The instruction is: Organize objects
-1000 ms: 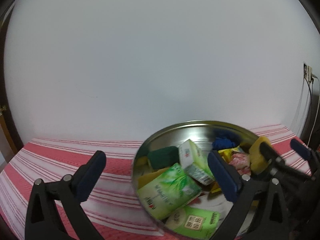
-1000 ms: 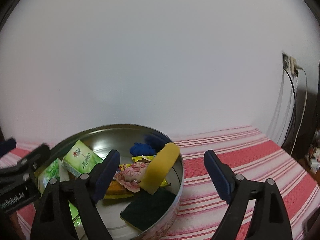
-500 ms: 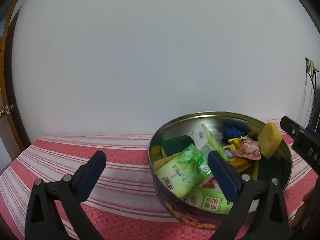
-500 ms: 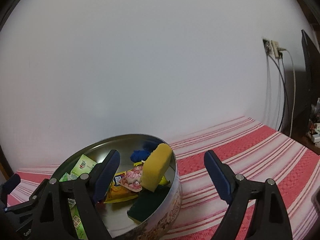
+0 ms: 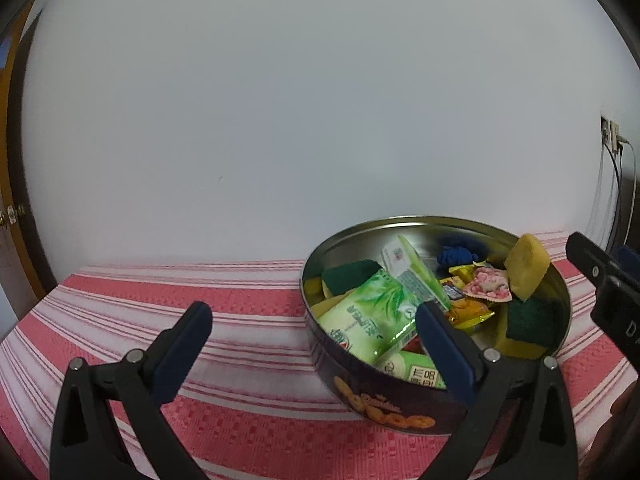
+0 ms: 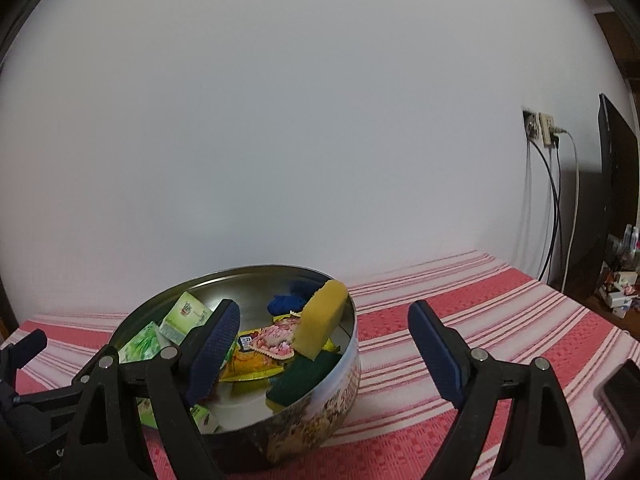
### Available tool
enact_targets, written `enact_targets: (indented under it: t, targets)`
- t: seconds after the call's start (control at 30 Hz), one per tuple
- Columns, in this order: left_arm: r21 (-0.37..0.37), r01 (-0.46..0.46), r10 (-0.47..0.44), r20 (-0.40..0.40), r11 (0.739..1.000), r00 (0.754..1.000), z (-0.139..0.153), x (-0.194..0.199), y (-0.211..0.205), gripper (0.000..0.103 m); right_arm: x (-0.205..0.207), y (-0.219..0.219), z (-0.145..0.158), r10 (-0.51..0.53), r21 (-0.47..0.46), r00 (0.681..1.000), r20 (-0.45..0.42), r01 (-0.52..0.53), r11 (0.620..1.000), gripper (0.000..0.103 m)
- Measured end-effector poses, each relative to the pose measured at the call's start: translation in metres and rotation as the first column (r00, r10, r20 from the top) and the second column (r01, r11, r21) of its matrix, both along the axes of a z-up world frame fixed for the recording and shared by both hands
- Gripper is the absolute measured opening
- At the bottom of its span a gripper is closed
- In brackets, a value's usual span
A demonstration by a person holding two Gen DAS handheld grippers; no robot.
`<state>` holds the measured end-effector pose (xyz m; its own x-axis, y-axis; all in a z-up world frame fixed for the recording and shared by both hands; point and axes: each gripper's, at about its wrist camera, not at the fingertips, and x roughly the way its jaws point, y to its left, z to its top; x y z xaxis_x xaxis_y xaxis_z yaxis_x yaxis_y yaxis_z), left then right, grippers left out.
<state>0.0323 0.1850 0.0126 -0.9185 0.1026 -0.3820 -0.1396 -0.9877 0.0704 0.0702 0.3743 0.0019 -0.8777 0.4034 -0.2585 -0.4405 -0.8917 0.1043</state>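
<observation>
Where the round metal tin [image 5: 400,408] stands on the red and white striped cloth [image 5: 240,312], it holds a jumble of things: green packets [image 5: 372,316], a pink wrapped sweet [image 5: 488,286], yellow wrappers [image 5: 466,314], a small blue item [image 5: 456,256], and a yellow sponge [image 5: 526,270] standing tilted against the tin's far wall beside a dark green scouring pad [image 5: 530,322]. The left gripper [image 5: 314,338] hangs just before the tin with its fingers wide apart and nothing between them, the right-hand finger overlapping the tin's near rim in the left view. The right gripper [image 6: 324,344] is likewise spread wide and empty, one finger over the tin, the other over the cloth. A white wall [image 6: 300,120] rises behind, with a socket and cables [image 6: 544,128] to the right.
</observation>
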Motion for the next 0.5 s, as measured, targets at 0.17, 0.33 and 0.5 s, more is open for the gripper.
enact_targets:
  t: [0.17, 0.33, 0.5]
  targets:
    - [0.015, 0.003, -0.003, 0.001, 1.000, 1.000, -0.001, 0.009, -0.007, 0.103, 0.015, -0.020, 0.004, -0.004, 0.023, 1.000, -0.006, 0.004, 1.000, 0.088]
    - [0.027, 0.009, -0.009, -0.003, 1.000, 1.000, -0.002, 0.015, -0.012, 0.103, 0.025, -0.028, 0.003, -0.008, 0.035, 1.000, -0.006, 0.008, 0.999, 0.088]
    - [0.041, 0.007, -0.007, 0.000, 0.999, 1.000, -0.004, 0.018, -0.017, 0.103, 0.031, -0.035, 0.003, -0.011, 0.042, 1.000, -0.015, 0.012, 0.999, 0.088]
